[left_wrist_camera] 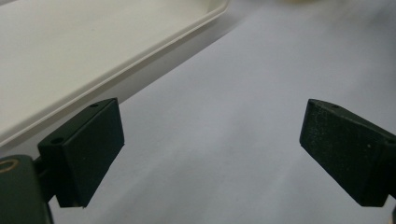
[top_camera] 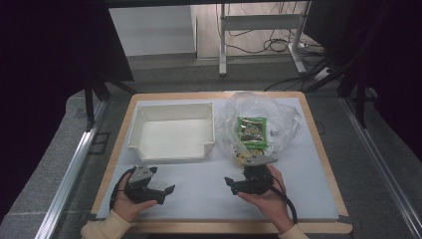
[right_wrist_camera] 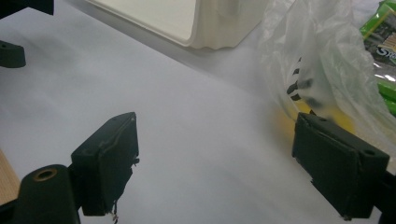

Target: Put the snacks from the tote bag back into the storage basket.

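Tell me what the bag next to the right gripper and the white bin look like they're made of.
The bag looks like thin clear plastic film: crinkled, glossy, with a green packet showing through. The white bin looks like rigid moulded plastic, matte to faintly satin, with smooth rounded corners; its exact material is uncertain.

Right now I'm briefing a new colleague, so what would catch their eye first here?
Probably the crumpled clear plastic bag at the table's far right, with a green snack packet inside. Left of it sits an empty white bin. Nearer the person, the left gripper and right gripper are both open.
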`<state>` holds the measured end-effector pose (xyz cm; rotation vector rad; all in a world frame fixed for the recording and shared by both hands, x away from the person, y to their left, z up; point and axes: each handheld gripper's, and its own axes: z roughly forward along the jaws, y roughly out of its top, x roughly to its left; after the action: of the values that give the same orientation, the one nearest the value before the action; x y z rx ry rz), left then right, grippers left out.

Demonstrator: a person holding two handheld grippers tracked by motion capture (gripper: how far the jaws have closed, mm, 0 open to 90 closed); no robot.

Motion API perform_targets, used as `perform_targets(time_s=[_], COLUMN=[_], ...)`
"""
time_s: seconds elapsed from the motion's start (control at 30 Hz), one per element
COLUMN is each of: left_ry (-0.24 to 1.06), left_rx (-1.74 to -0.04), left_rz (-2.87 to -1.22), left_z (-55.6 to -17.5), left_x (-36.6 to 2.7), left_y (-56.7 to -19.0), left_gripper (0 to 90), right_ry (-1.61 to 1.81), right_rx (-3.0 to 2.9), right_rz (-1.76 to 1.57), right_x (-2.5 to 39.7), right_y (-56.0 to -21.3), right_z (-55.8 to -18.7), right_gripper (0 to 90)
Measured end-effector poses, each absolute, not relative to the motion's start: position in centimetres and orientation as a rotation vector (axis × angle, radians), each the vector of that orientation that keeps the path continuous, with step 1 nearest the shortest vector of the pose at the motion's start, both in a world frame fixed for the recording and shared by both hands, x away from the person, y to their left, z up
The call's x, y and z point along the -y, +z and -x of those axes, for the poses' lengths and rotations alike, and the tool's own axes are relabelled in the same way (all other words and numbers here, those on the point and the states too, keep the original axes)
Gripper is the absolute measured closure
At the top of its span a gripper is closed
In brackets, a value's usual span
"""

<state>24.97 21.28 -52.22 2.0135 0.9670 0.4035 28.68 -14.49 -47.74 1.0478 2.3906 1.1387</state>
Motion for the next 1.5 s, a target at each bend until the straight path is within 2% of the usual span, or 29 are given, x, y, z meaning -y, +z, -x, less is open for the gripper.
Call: perform_targets(time_s=[0.83, 1.5], left_ry=[0.426, 0.436], left_rx=[-0.924, -0.943], left_rz=[-2.053, -2.040], left_z=[-24.9, -25.1], left_x=[-21.2, -21.2], left_y=[-52.4, -52.4], left_gripper=[7.4, 7.7], right_ry=[1.156, 1.239], right_rx=[-2.394, -2.352], right_rz=[-1.045, -1.047], right_x=[13.9, 14.2], right_y=[-47.6, -44.3], right_z=[-29.7, -30.0], right_gripper=[19.6, 19.2])
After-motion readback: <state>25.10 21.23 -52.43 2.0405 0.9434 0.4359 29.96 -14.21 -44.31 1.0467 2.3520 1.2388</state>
